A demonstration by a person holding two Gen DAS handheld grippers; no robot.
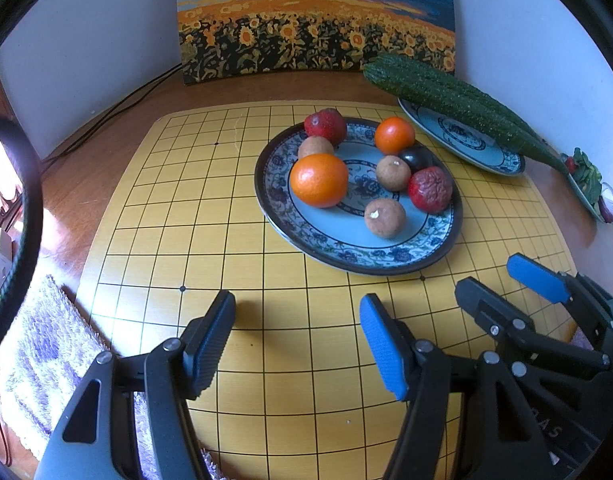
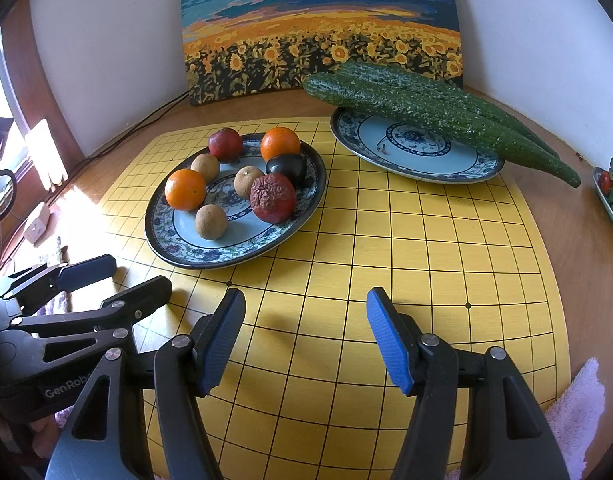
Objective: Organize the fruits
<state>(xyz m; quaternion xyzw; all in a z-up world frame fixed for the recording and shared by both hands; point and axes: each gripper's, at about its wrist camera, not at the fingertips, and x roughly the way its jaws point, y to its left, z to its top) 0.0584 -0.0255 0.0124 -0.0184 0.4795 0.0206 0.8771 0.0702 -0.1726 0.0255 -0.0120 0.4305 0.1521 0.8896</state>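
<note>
Centrally, the fruit plate (image 2: 186, 254) rests on the gridded surface (image 2: 426, 260). Left hand-held gripper (image 1: 298, 340) and right hand-held gripper (image 2: 302, 336): both spread, empty.

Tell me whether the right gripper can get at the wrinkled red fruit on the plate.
Probably yes: right gripper is open and empty, and wrinkled red fruit sits on the plate's near side with only bare board between.

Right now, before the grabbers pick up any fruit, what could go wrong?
The round fruits crowd together on the fruit plate; grabbing the big orange could nudge the brown fruit beside it and set it rolling off. The wrinkled red fruit looks soft, so a hard squeeze might squash it. The cucumbers overhang their plate and might tip off if bumped.
</note>
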